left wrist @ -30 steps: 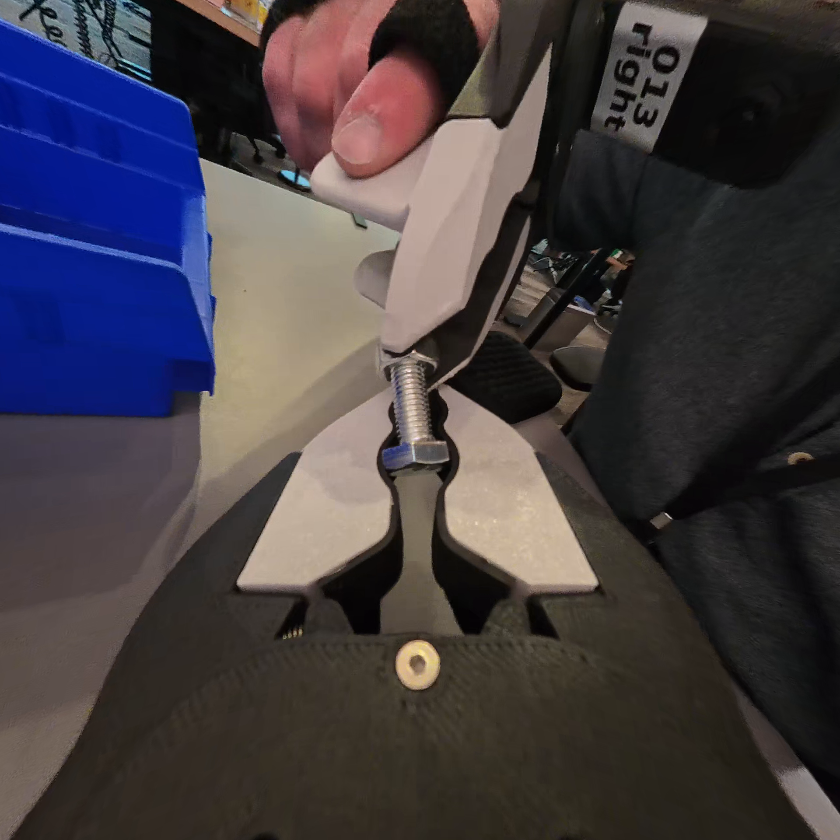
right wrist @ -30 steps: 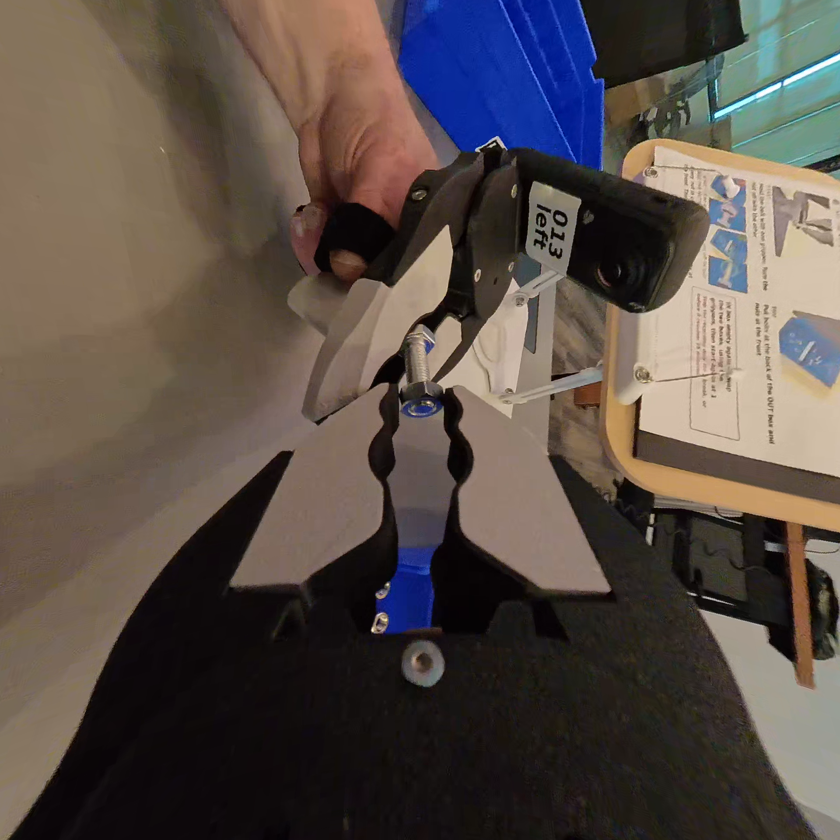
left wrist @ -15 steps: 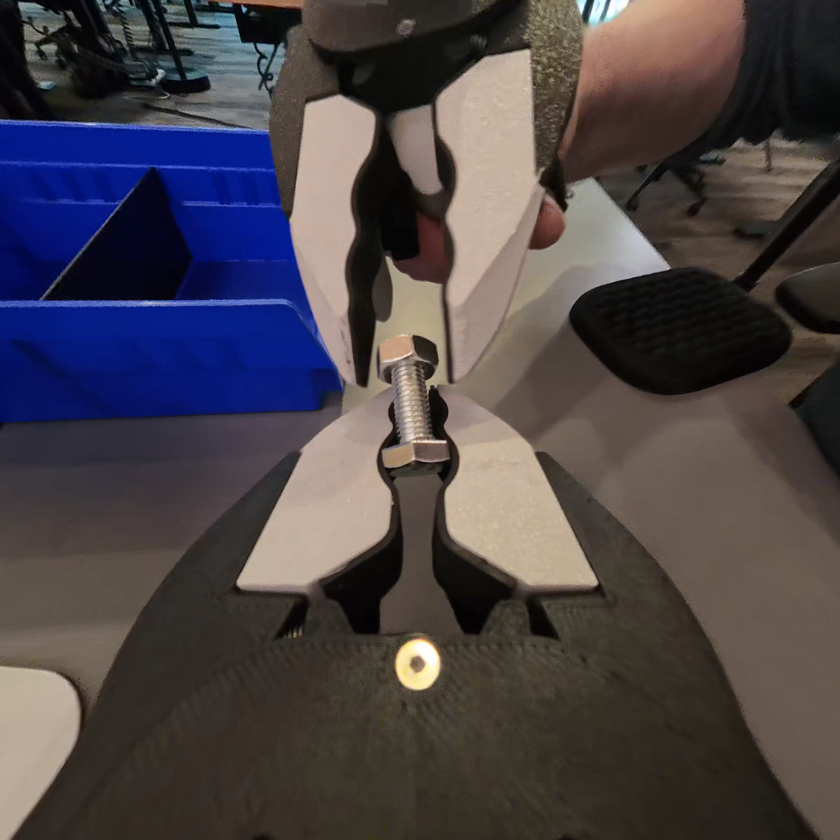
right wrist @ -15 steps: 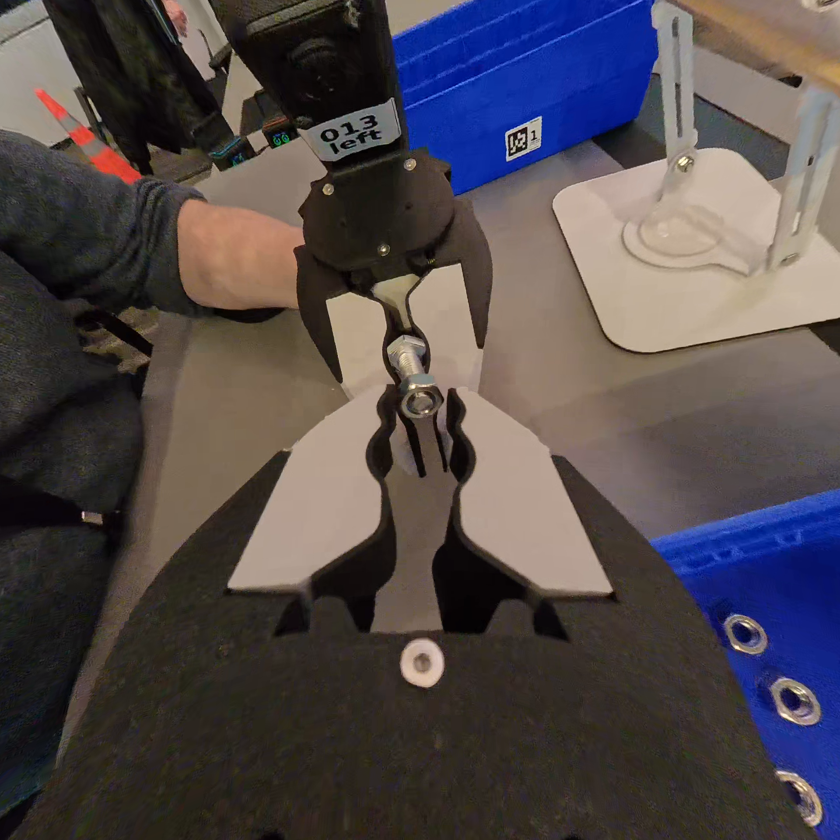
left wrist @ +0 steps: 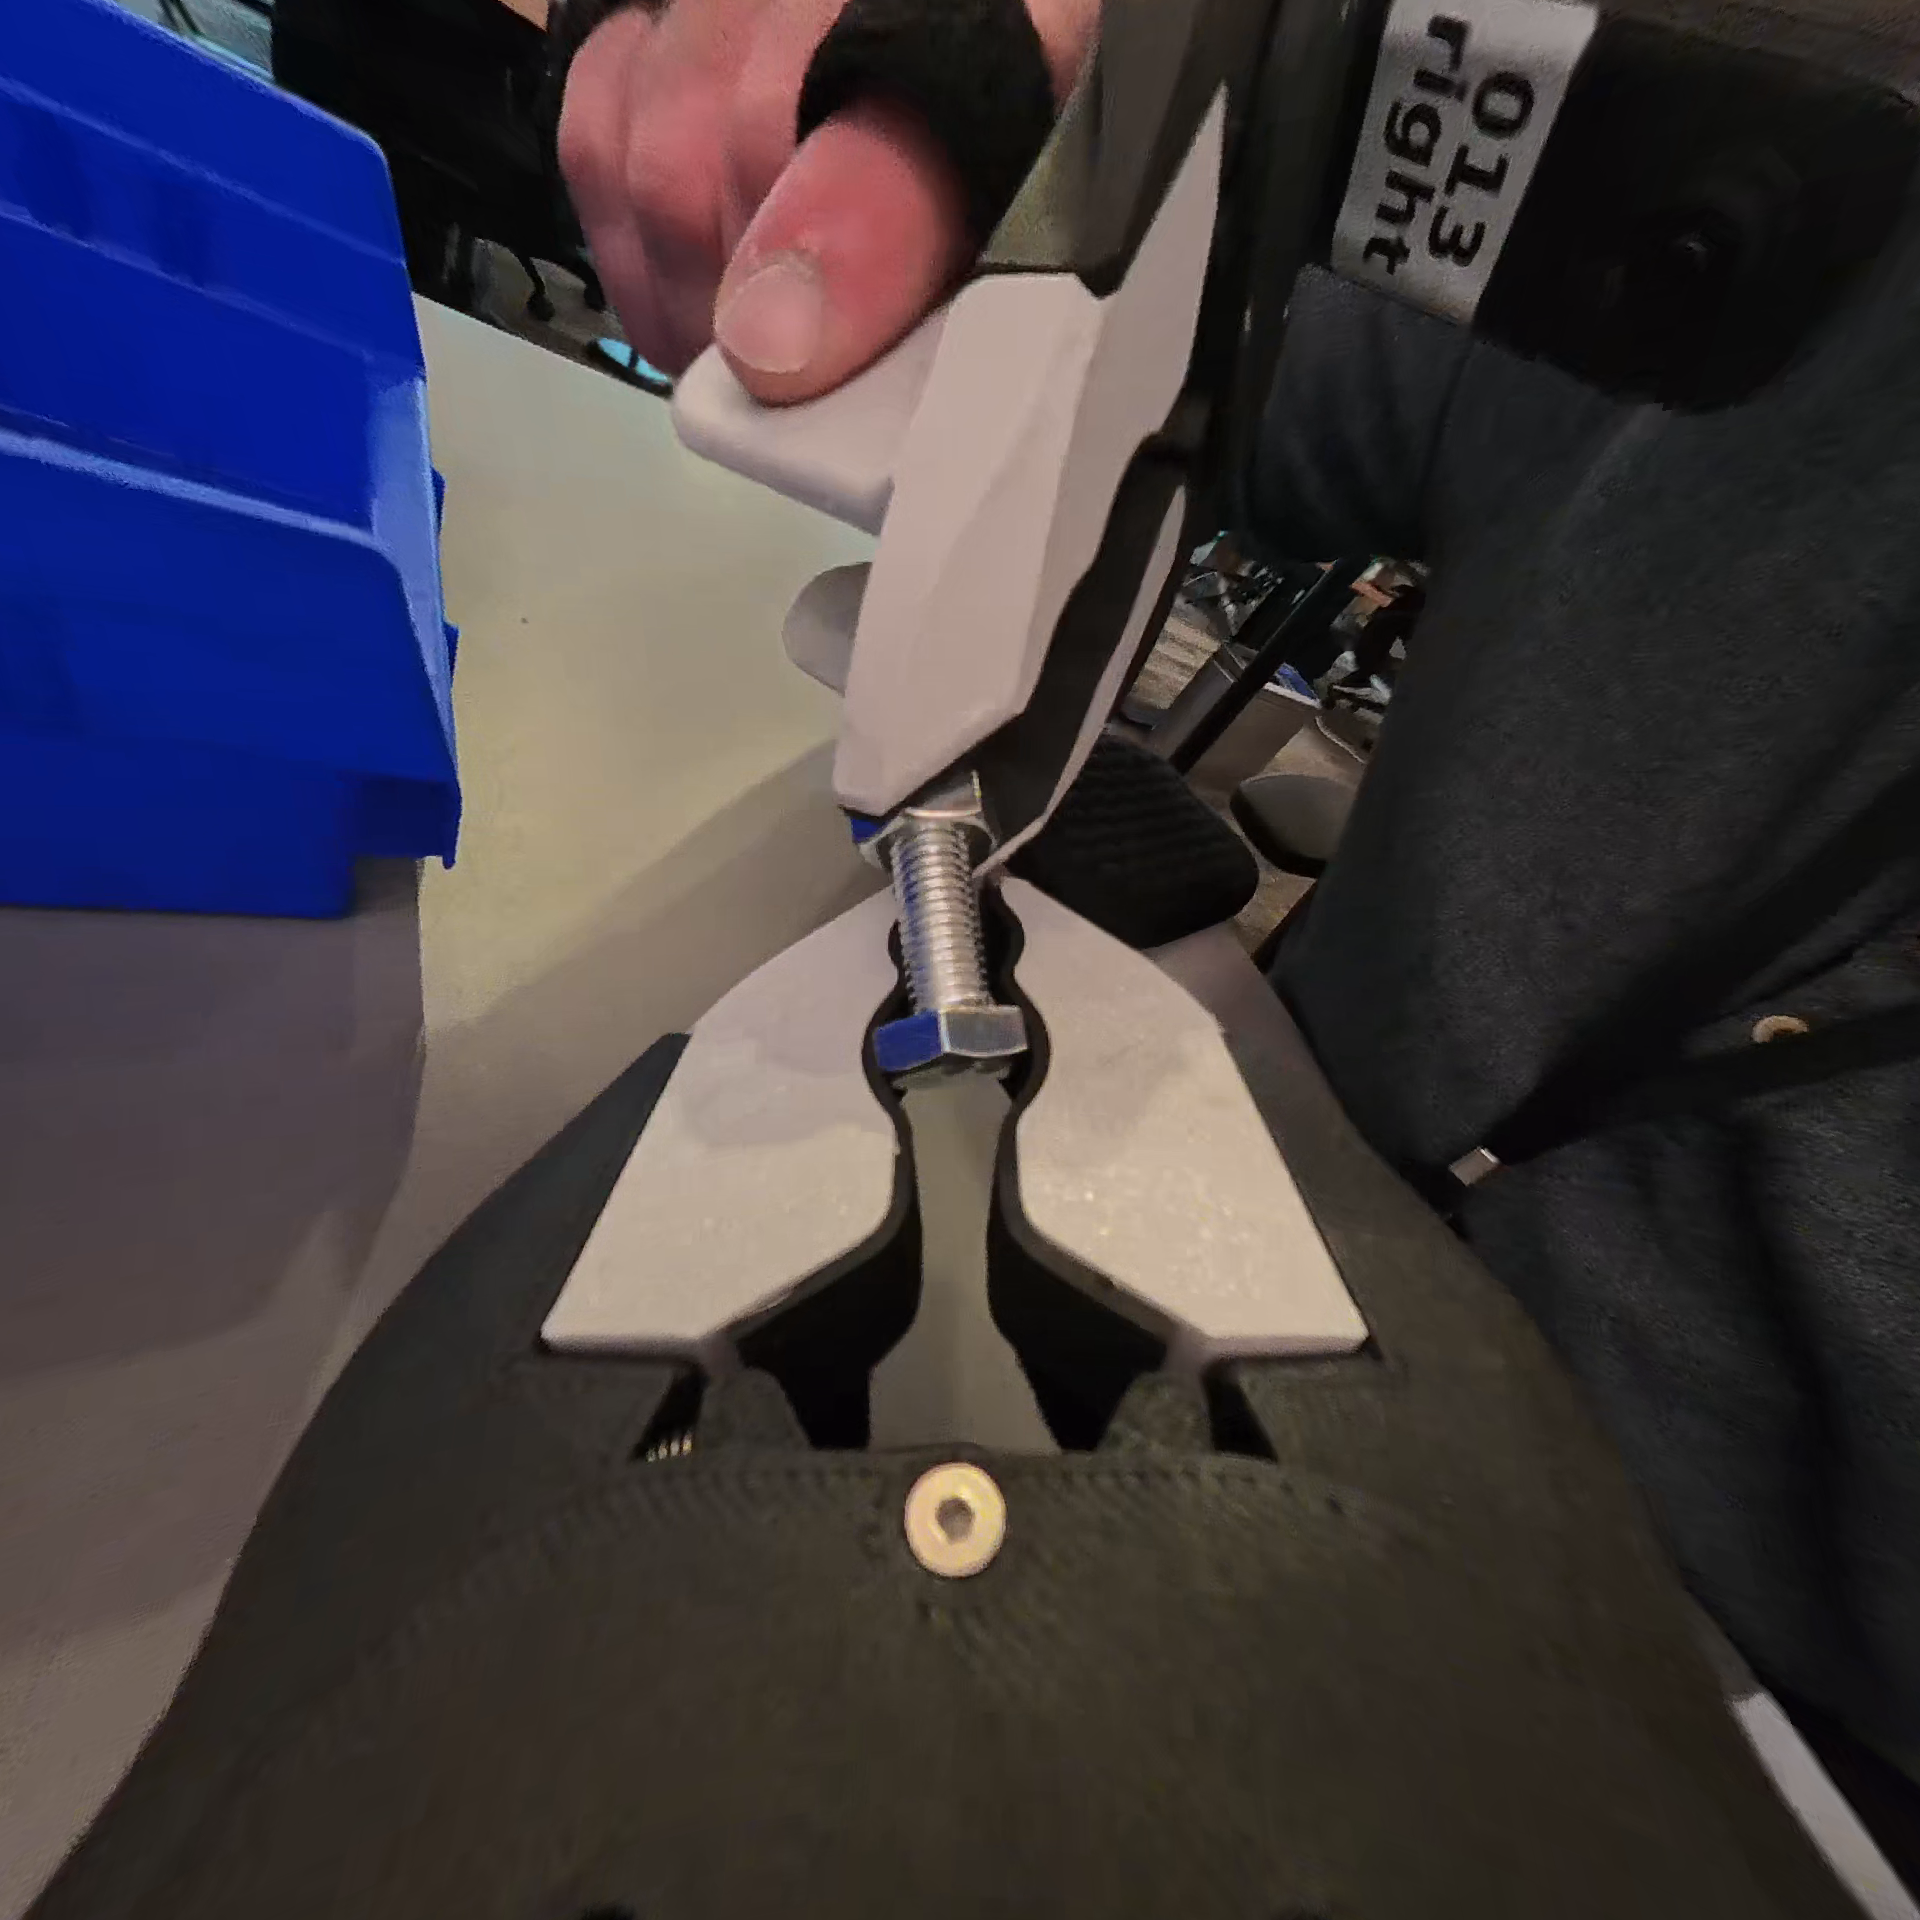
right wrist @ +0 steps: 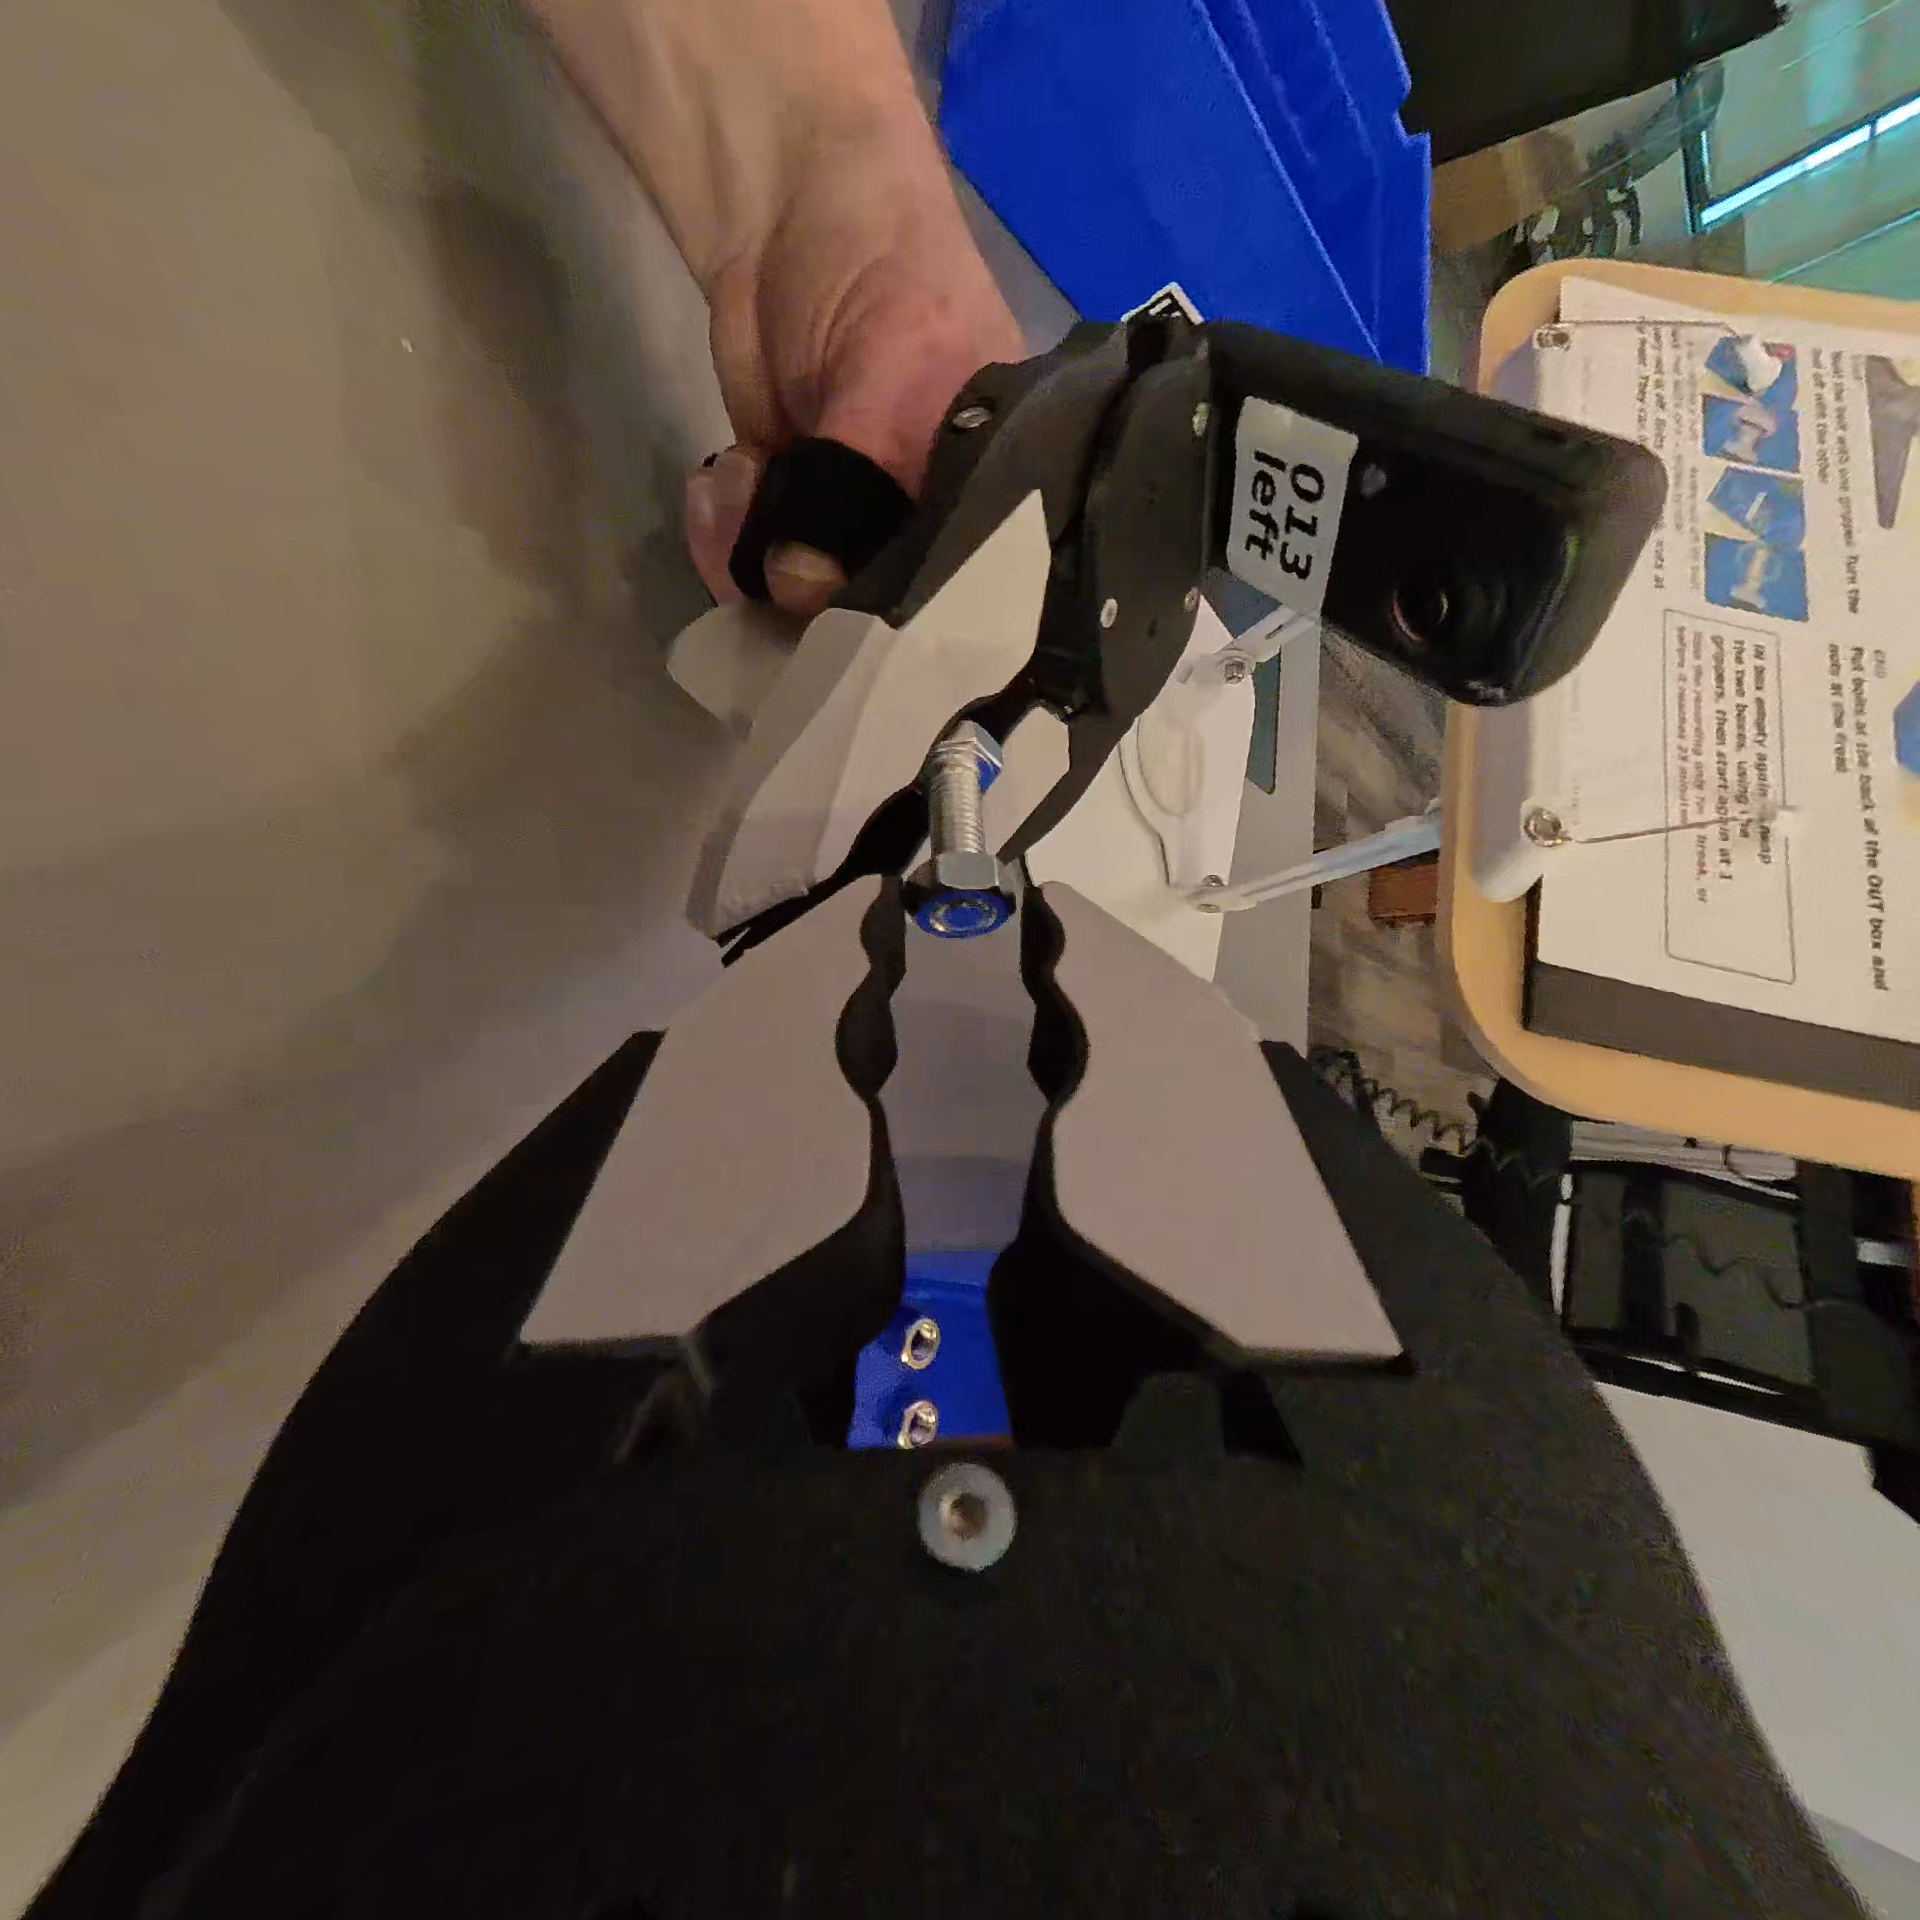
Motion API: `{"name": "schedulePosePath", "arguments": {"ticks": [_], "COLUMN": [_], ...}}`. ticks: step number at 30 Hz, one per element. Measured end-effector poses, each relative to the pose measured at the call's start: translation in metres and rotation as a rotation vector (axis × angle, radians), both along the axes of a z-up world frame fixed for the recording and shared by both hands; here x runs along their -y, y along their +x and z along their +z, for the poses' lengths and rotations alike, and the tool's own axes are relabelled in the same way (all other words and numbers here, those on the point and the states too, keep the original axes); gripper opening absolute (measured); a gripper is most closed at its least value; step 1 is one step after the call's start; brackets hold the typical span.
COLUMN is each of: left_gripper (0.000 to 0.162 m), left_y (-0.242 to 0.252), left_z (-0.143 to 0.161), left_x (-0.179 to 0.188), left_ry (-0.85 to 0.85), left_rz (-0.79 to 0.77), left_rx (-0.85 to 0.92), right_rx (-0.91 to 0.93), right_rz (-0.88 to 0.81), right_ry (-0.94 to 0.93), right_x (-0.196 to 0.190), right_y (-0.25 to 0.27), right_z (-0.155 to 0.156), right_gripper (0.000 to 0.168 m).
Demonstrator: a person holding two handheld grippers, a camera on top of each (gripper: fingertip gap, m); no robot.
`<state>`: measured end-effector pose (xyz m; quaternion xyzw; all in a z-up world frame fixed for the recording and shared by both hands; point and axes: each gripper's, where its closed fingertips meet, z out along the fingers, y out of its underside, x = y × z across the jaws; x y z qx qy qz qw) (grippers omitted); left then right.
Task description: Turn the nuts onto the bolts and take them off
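A silver bolt lies between my two grippers, which face each other above the table. My left gripper is shut on the bolt, with its hex head seated in the notch behind the tips and the thread pointing away. A silver nut sits at the thread's far end. My right gripper is shut on the nut. In the left wrist view the right gripper comes down from the top and mostly covers the nut. In the right wrist view the left gripper is seen side-on.
A blue bin stands on the grey table at the left. A person's dark clothing fills the right. In the right wrist view are another blue bin, a wooden board with a printed sheet, and nuts on blue plastic below. My right fingertips sit around 4 cm from my left ones.
Half a second ago the right gripper stood open around the nut and both views were level. Now it is shut on the nut and both grippers are rolled, as they were one second ago.
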<state>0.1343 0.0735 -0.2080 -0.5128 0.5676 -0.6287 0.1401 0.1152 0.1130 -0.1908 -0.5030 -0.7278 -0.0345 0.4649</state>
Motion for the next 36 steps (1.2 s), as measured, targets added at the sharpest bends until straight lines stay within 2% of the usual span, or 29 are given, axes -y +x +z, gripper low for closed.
{"name": "schedulePosePath", "arguments": {"ticks": [2,5,9,12,13,15,18,21,24,26,27,29,34,36], "left_gripper": [0.009,0.009,0.009,0.009,0.009,0.010,0.010,0.009,0.009,0.009,0.009,0.009,0.009,0.009], "left_y": [0.000,0.003,0.008,0.012,0.013,0.014,0.014,0.011,0.008,0.007,0.007,0.008,0.009,0.011], "left_z": [0.001,-0.001,-0.004,-0.006,-0.008,-0.012,-0.012,-0.008,-0.003,-0.003,-0.003,-0.005,-0.006,-0.006], "left_x": [-0.004,-0.015,-0.026,-0.026,-0.028,-0.028,-0.023,-0.013,-0.006,-0.006,-0.007,-0.013,-0.024,-0.028], "left_ry": [0.055,0.172,0.389,0.504,0.546,0.574,0.477,0.289,0.134,0.097,0.096,0.141,0.322,0.388], "left_rz": [0.032,0.121,0.231,0.265,0.281,0.280,0.242,0.160,0.089,0.077,0.086,0.121,0.213,0.250], "left_rx": [0.009,0.007,-0.006,-0.022,-0.030,-0.052,-0.052,-0.035,-0.010,0.001,0.002,-0.005,-0.005,-0.005], "right_rx": [-0.103,-0.307,-0.536,-0.562,-0.574,-0.563,-0.472,-0.320,-0.074,0.018,0.014,-0.076,-0.432,-0.515], "right_rz": [-0.026,-0.085,-0.155,-0.190,-0.184,-0.177,-0.152,-0.106,-0.019,-0.004,-0.019,-0.060,-0.165,-0.185], "right_ry": [-0.098,-0.396,-0.795,-0.930,-0.941,-0.913,-0.753,-0.487,-0.080,0.037,0.025,-0.057,-0.565,-0.742], "right_x": [0.000,0.003,0.005,0.004,0.004,0.004,0.005,0.005,0.005,0.003,0.002,-0.001,-0.001,0.001], "right_y": [0.000,0.003,0.001,0.000,-0.001,0.000,0.001,0.001,-0.001,-0.002,-0.001,-0.001,0.005,0.005], "right_z": [0.008,0.016,0.018,0.009,0.009,0.008,0.005,0.004,0.003,0.003,0.002,0.006,0.016,0.016], "right_gripper": [0.036,0.042,0.038,0.026,0.020,0.018,0.018,0.018,0.018,0.018,0.019,0.035,0.037,0.036]}}
